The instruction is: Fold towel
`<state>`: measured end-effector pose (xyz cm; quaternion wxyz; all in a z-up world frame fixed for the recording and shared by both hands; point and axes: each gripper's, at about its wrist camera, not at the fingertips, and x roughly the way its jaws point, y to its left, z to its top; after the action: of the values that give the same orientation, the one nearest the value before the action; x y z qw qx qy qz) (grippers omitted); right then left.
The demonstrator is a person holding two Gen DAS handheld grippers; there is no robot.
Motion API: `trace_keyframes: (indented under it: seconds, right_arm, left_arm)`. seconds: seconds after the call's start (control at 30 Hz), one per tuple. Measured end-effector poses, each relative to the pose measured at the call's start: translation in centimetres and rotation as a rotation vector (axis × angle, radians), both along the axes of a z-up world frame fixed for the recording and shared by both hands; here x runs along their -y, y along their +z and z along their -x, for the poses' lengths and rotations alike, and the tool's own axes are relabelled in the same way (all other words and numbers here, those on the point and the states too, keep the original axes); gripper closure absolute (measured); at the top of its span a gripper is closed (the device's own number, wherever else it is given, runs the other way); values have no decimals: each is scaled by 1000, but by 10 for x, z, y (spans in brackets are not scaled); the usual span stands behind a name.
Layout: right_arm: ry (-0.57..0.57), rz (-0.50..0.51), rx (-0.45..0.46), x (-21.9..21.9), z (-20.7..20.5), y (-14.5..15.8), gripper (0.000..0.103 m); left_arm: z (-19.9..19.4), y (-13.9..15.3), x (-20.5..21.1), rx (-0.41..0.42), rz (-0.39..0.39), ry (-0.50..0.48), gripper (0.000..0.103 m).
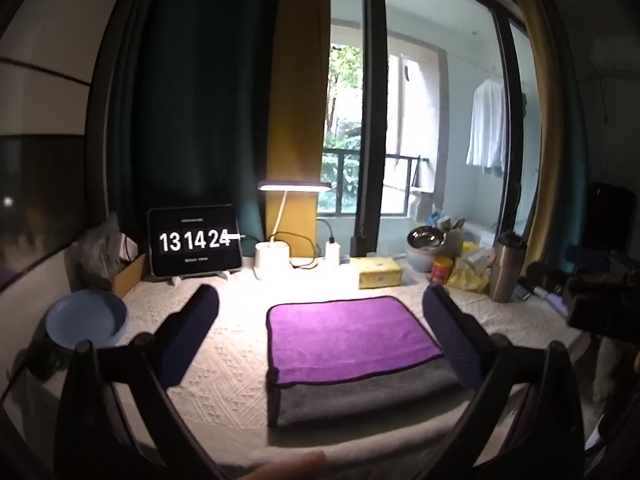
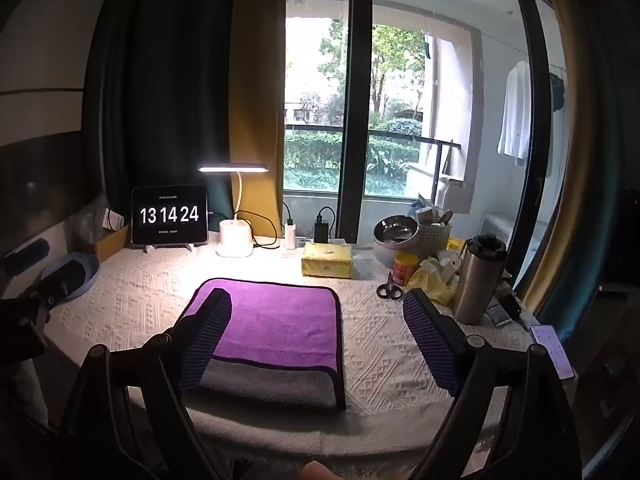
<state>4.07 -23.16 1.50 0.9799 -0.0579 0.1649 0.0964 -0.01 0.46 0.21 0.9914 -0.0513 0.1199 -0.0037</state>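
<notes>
on the tablecloth (image 1: 224, 360) the folded towel (image 1: 352, 336) lies flat — both grippers (image 1: 320, 312) (image 2: 318, 312) gape wide, empty.

The left gripper (image 1: 320, 308) fills the lower frame, its two dark fingers (image 1: 192, 332) spread wide apart with nothing between them. Framed by them at centre lies the towel (image 1: 352, 344), folded, purple on top with a grey layer showing along its near edge, flat on a white textured tablecloth (image 1: 228, 360). A blue bowl (image 1: 86, 322) sits at left. Behind, a clock screen (image 1: 195, 240) reads 13 14 24 beside a lit desk lamp (image 1: 294, 187).
</notes>
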Motion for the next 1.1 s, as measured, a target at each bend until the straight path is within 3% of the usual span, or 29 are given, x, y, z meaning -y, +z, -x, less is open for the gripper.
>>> trace_keyframes:
  seconds: [0.07, 0.13, 0.33, 1.1]
  right_arm:
    - [6, -1, -7, 1, 0, -1, 13]
    - [9, 4, -17, 2, -3, -2, 13]
    - [22, 30, -25, -4, -4, 1, 13]
    - [30, 26, -40, -3, -6, 0, 13]
  left_arm:
    - [5, 2, -5, 38, 28, 3, 1]
    - [4, -2, -1, 21, -11, 4, 0]
    - [-2, -6, -5, -22, 13, -8, 0]
    - [-7, -8, -7, -44, 15, -17, 0]
